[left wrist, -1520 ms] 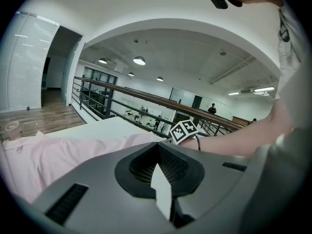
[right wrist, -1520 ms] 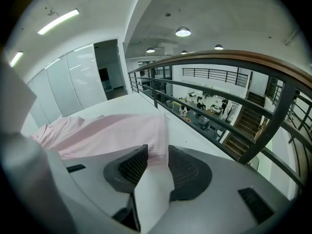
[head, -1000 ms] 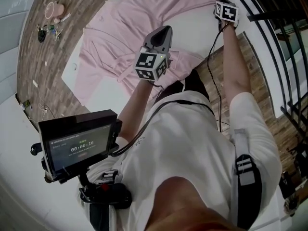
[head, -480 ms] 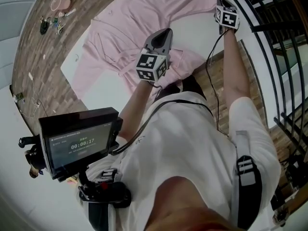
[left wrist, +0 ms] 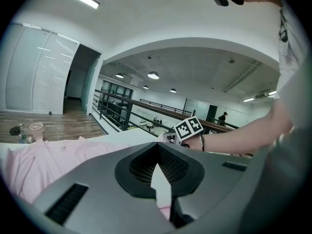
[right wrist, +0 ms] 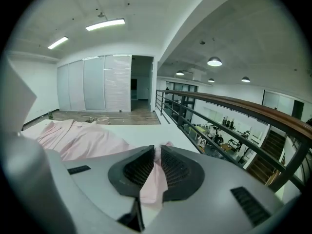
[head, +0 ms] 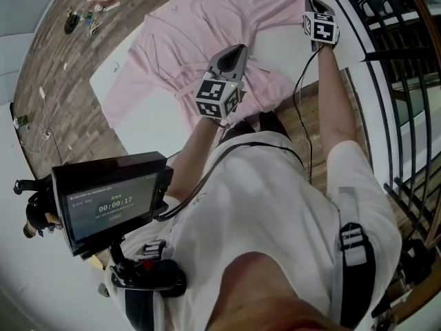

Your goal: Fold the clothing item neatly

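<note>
My right tool (right wrist: 156,149) grips edge of pink shirt (head: 189,40), cloth pinched between jaws. My left tool (left wrist: 157,149) clenched tight, jaws together, over shirt middle. Shirt lies spread on white worktop (head: 148,129), under both tools.

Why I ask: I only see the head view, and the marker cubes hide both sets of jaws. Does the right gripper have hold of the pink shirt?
Observer: Yes. In the right gripper view, the right gripper is shut on a fold of the pink shirt.
Operator: And the other one?
Observer: The left gripper has its jaws together. Pink shows beneath them, but I cannot tell whether cloth is pinched.
</note>
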Demonstrator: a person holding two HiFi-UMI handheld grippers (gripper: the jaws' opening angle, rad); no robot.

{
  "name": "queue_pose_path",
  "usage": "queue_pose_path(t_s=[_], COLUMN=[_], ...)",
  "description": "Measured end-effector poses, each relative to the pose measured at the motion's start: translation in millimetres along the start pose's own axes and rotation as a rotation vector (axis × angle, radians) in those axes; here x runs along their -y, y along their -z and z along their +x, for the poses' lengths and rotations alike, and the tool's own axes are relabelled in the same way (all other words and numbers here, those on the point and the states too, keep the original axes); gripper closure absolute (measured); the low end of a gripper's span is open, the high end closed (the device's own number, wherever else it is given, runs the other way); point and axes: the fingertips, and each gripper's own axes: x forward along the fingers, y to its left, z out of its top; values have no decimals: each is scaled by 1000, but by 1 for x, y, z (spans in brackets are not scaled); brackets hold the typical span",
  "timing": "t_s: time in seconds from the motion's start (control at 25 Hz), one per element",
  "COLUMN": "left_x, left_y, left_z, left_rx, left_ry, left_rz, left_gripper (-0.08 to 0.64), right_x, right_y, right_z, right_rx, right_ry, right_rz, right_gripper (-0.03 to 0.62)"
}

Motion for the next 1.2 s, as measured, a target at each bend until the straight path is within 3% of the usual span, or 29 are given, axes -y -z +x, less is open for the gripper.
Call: queue_pose_path(t_s=[0.64, 1.2], left_x=[-41, -53], left_y=[13, 13], left_z=[-33, -39], left_rx=[6, 12], left_ry=[-104, -166], left_rz=[-17, -37], left_gripper=[558, 558], right_x=[-107, -159], right_y=[6, 13], right_z=[32, 44], right_rx=[-8, -29], right_ry=[-160, -271], right_rz=[-92, -148], right_gripper=[543, 543])
